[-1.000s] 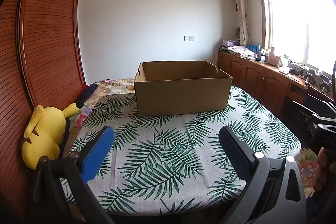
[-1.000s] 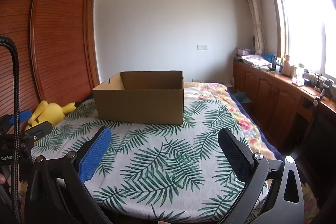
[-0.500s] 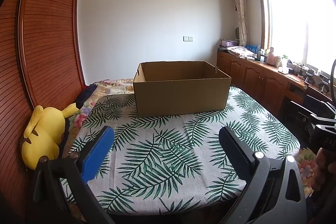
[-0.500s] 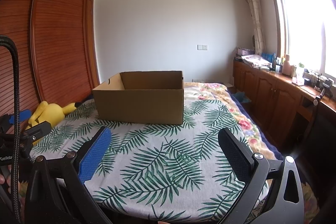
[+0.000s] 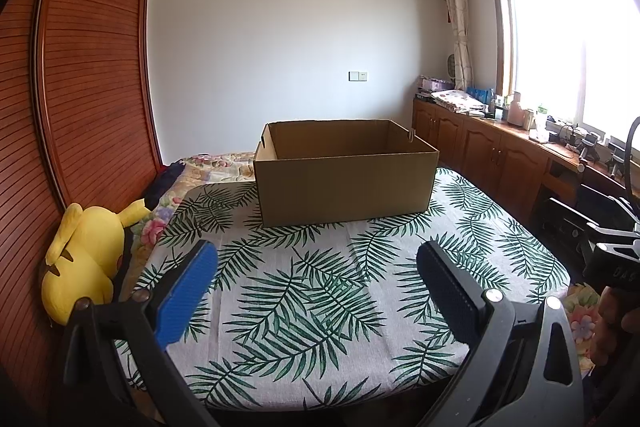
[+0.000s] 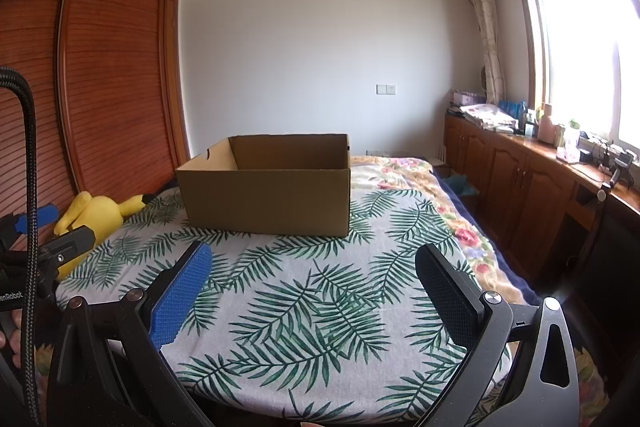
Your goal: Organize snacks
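An open brown cardboard box (image 5: 344, 183) stands at the far side of a table covered with a palm-leaf cloth (image 5: 312, 299). The box also shows in the right wrist view (image 6: 268, 195). Its inside is mostly hidden by the near wall. No snacks are in view. My left gripper (image 5: 316, 263) is open and empty, hovering over the table's near edge. My right gripper (image 6: 312, 267) is open and empty too, over the near edge (image 6: 304, 307), to the right of the left one.
A yellow plush toy (image 5: 80, 259) lies left of the table, by a wooden wardrobe (image 5: 80, 87). A bed with floral bedding (image 6: 400, 171) is behind the table. Wooden cabinets (image 6: 520, 179) with clutter run under the window on the right.
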`<state>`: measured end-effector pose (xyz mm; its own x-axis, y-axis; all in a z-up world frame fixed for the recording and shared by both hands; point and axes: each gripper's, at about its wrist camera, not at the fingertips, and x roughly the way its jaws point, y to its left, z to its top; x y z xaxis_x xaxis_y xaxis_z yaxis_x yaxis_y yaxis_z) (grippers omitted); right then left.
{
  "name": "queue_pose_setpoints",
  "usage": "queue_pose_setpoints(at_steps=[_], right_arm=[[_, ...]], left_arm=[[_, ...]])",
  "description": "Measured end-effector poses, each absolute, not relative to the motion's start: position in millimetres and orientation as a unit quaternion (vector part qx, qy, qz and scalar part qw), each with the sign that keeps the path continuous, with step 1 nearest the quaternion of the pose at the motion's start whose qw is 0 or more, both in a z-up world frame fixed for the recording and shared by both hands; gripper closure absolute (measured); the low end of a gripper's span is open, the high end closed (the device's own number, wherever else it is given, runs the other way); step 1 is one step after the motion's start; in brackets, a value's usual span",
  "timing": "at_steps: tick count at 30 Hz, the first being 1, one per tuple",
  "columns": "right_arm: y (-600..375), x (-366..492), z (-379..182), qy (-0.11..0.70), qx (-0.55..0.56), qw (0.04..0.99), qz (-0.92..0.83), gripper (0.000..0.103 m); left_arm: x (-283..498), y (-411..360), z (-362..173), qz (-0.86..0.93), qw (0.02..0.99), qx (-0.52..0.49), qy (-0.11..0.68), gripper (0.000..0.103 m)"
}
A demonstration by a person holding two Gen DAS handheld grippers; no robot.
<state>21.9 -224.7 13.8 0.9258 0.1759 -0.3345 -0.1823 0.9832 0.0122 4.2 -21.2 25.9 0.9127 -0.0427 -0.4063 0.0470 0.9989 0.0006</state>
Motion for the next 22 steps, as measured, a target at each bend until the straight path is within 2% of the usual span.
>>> queue_pose_setpoints(at_steps=[22], right_arm=[[-224.2, 21.8, 12.7, 0.171, -0.009, 0.981, 0.09, 0.0]], left_arm=[[2.2, -21.4, 29.8, -0.023, 0.978, 0.005, 0.205, 0.002]])
